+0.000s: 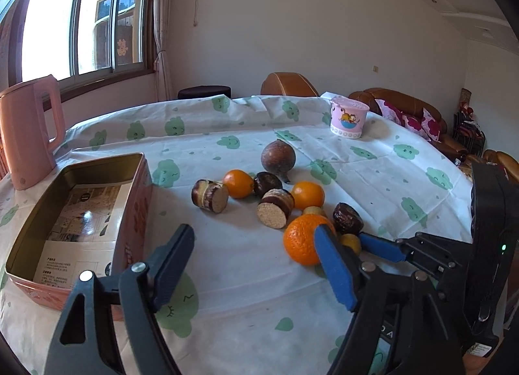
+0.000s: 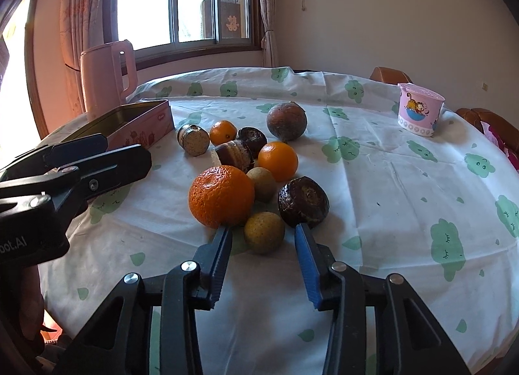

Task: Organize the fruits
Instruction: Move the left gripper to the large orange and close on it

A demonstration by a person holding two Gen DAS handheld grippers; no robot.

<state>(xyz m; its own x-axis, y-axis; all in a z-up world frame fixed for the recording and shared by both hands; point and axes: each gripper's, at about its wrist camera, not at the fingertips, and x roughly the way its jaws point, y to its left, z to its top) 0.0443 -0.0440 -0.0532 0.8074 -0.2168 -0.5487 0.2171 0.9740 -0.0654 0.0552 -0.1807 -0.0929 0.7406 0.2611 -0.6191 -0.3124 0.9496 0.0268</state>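
- A cloud-print tablecloth (image 2: 373,186) covered the round table by the window.
- The right gripper (image 2: 262,242) straddled a small yellow-green fruit (image 2: 264,232), pads not yet pressing — best centred before squeezing, clear of the big orange (image 2: 222,196).
- The left gripper (image 1: 253,251) hung open, empty.
- The open tin (image 1: 78,219) waited far left.

Table (image 2: 373,180) w/ fruits (image 2: 222,196) (tin (image 1: 78,212))
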